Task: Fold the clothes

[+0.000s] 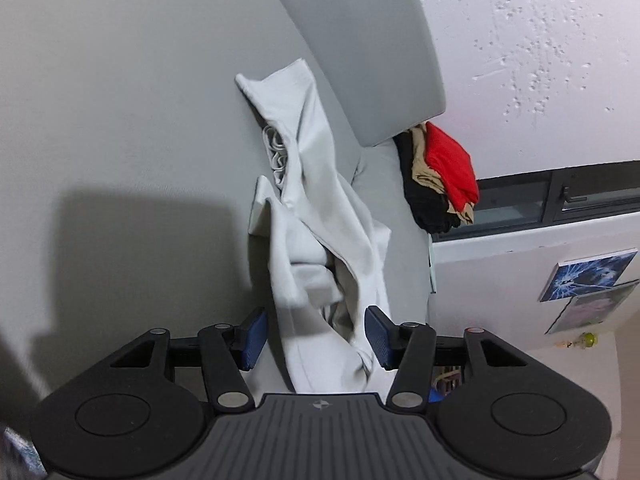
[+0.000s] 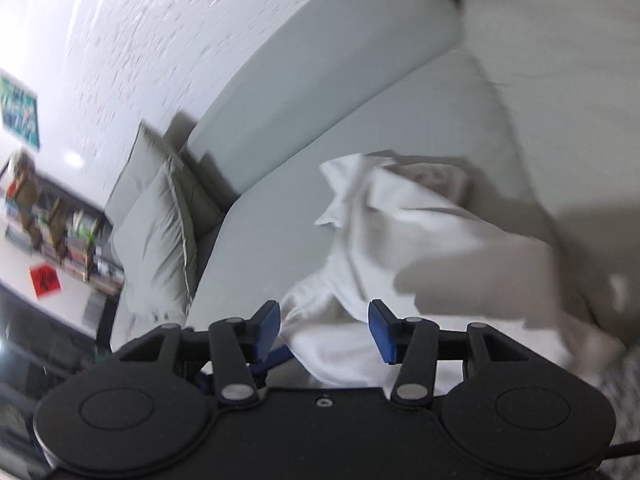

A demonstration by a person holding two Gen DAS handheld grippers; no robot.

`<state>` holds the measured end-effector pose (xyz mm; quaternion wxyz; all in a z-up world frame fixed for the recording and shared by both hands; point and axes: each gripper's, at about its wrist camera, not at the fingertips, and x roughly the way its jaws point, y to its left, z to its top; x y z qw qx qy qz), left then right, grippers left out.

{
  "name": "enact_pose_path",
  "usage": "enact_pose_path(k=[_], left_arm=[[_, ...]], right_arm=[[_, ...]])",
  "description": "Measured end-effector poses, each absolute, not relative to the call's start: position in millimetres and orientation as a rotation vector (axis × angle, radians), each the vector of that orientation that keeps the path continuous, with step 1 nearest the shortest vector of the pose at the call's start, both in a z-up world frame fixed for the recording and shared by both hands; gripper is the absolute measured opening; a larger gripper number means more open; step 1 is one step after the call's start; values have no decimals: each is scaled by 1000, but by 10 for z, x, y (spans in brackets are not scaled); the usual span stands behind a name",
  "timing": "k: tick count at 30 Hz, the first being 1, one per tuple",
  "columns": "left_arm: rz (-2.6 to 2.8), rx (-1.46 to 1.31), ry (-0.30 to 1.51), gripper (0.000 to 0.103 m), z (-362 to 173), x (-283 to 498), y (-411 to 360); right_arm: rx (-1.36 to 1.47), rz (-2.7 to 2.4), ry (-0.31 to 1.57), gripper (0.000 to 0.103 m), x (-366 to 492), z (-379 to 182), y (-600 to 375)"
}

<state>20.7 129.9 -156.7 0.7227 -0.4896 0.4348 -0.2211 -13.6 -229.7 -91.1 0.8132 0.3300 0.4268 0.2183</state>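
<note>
Two grippers were in view, each with its jaws apart. Left gripper (image 1: pixel 316 338): white garment (image 1: pixel 316 208) lay crumpled on the grey sofa seat (image 1: pixel 120 120), its near end between the blue pads, not clamped. Right gripper (image 2: pixel 324 330): the same garment (image 2: pixel 400 232) lay between the spread pads. A red, tan and black clothes pile (image 1: pixel 440 176) sat beside the back cushion (image 1: pixel 360 40).

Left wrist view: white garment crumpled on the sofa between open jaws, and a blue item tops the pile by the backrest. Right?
Not quite. The item topping the pile is red, not blue, as the left wrist view shows. The white garment does lie crumpled on the sofa between open jaws.
</note>
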Motion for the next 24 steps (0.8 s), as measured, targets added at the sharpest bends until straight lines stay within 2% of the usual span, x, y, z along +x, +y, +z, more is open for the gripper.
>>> enact_pose_path(k=[4,7,8,9,14,18,20,22,24], left_arm=[[-543,-1096,1007,41,-1711,393,1234],[-586,-1024,1044,31,-1717,514,1109],[-592,-987,1058,19,-1705,547,1059],[-598,-951,1071,0,-1693,580,1009],[-544,-751,942,0,-1271,360,906],[-518,-666,818,0,-858,22,936],[-489,-650,769,0,-711,-124,991],[-444,-669,744,0,-667,-218,1096],[-403,-658,747,0,-696,-258,1184]], right_arm=[[675,416,889,57,-222,-914,-2396],[628,383,874,59,-257,-909,-2426],[612,372,869,59,-269,-907,-2435],[596,361,863,59,-281,-906,-2445],[508,308,836,59,-335,-895,-2473],[256,375,807,59,-280,-907,-1988],[137,410,801,62,-217,-976,-1728],[35,425,816,70,-155,-1061,-1491],[10,473,843,74,-148,-1130,-1363]])
